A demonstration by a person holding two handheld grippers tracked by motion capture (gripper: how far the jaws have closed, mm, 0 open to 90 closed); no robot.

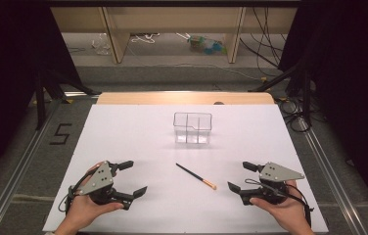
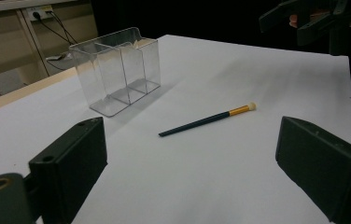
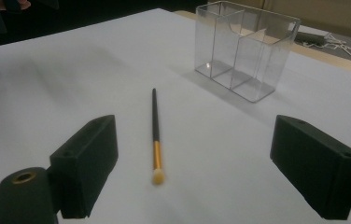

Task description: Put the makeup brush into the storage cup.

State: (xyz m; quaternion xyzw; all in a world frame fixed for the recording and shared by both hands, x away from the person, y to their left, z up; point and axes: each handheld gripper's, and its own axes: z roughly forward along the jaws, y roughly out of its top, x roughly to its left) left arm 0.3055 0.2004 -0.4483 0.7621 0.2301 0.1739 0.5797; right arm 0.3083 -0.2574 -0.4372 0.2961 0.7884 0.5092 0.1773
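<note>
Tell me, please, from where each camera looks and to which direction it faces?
High view: above the person's side, facing forward and down on the white table; both hands, left gripper and right gripper show.
Left gripper view: rides the left gripper, looks between its open fingers at the brush.
Right gripper view: rides the right gripper, looks between its open fingers along the brush.
All views share the brush and the clear organizer.

This looks like a lab set up for recording. A white table (image 1: 123,142) stands on grey carpet, flanked by metal floor rails (image 1: 20,161) and dark curtains (image 1: 6,73) at left and right. A taped number five (image 1: 60,133) marks the floor at the left. Loose cables (image 1: 265,44) trail at far right, near plain wooden furniture legs (image 1: 116,34).
</note>
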